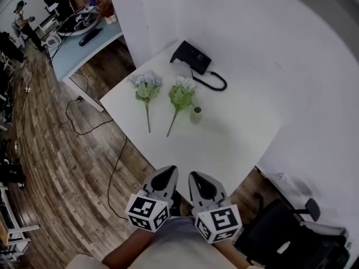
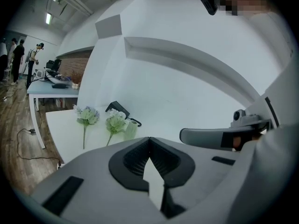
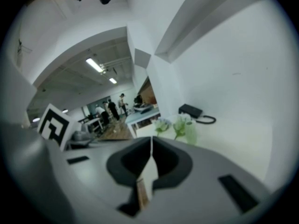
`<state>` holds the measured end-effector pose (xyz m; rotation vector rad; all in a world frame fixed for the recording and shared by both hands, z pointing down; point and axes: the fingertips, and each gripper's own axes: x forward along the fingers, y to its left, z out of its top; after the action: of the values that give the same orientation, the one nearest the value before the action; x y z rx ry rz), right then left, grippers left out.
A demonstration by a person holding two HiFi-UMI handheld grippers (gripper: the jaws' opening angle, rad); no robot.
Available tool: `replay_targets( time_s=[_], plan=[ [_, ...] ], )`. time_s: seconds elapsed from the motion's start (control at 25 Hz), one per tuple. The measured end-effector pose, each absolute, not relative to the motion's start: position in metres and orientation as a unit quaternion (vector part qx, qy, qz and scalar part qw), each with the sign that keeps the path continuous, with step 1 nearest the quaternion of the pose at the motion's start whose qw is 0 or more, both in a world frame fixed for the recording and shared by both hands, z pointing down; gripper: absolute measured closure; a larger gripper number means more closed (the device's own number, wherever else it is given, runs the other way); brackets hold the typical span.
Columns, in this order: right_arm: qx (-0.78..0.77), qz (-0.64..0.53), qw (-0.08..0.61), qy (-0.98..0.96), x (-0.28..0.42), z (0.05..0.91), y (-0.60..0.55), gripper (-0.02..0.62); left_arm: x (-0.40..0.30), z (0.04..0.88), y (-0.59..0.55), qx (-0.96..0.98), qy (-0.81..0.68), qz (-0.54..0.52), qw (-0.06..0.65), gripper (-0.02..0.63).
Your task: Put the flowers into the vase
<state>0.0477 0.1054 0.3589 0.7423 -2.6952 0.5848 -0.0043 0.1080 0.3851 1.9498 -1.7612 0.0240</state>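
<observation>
Two flowers lie flat on the white counter (image 1: pixel 235 144). One small green vase (image 1: pixel 196 114) stands up just beside the right flower (image 1: pixel 182 94). The left flower (image 1: pixel 147 87) lies a little apart from them, nearer the counter's left edge. No flower is in the vase yet.

The left tool (image 1: pixel 167 172) and the right tool (image 1: pixel 197 177) hang side by side over the near edge of the counter. Both are pinched together and hold nothing. The flowers are straight ahead of them, well apart, across bare counter.

Each flower has its fluffy head far away and its thin stem pointing back toward the tools. The right flower's stem leans left, so the two stem ends come close to each other. Both stem ends look nearer to the left tool. The vase sits more in line with the right tool. I think a tool has to open and go forward to a stem first.

There is also one black box (image 1: pixel 191 56) with a cord at the back. So: two flowers, one vase, two tools.
</observation>
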Motion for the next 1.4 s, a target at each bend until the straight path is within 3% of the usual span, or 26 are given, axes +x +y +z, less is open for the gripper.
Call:
replay_targets(
  time_s=[0.8,1.4],
  plan=[
    [0.325,0.207,0.175,-0.906,-0.040,0.361,0.029,0.571,-0.071,0.412,0.014,0.784,-0.540,0.048,0.303,0.580],
    [0.332,0.225,0.170,-0.900,-0.040,0.372,0.007,0.571,-0.099,0.453,-0.032,0.761,-0.556,0.097,0.319,0.579]
  ],
)
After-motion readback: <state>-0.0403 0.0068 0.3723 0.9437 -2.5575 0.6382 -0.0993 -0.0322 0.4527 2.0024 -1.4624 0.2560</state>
